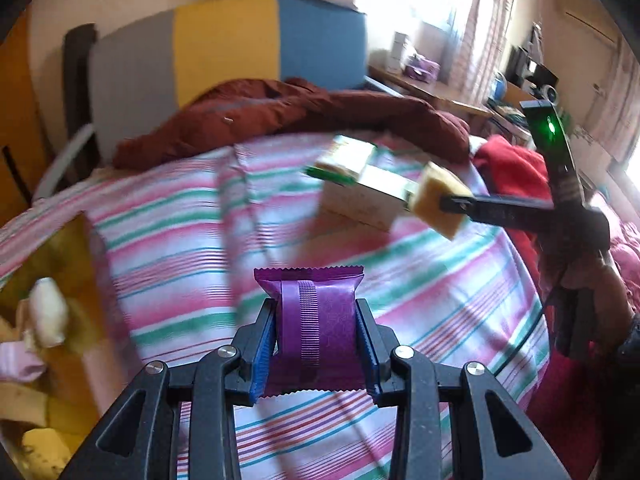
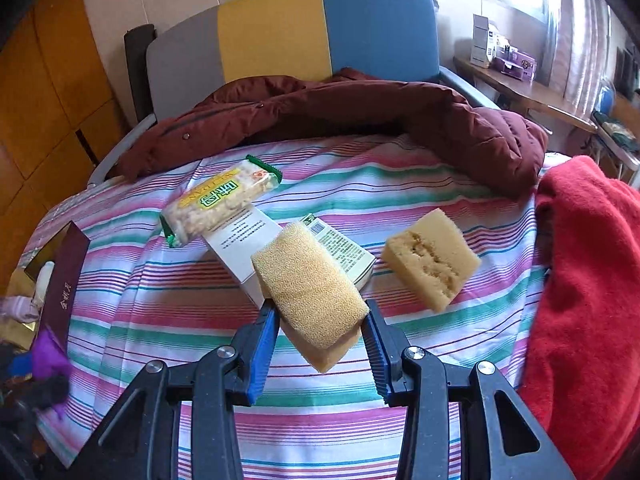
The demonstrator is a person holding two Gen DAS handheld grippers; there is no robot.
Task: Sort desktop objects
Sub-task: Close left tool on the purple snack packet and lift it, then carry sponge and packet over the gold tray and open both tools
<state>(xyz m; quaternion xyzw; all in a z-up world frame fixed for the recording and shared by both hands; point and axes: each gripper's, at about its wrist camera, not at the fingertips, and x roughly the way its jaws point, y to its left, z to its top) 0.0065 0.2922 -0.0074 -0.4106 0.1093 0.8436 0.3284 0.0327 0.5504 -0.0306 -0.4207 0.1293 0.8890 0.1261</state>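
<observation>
Left gripper (image 1: 316, 340): clamped on purple packet (image 1: 314, 316), held above striped sheet (image 1: 192, 240); light, crinkly, slippery; grip mid-body. Right gripper (image 2: 320, 336): squeezing sponge (image 2: 310, 288) aloft; soft, springy.

The right gripper (image 2: 320, 320) clamps a yellow sponge (image 2: 308, 288) above the striped sheet (image 2: 360, 412), with a second sponge (image 2: 430, 258) at two o'clock and a snack packet (image 2: 218, 200) on a white box (image 2: 240, 248) at eleven o'clock.
</observation>
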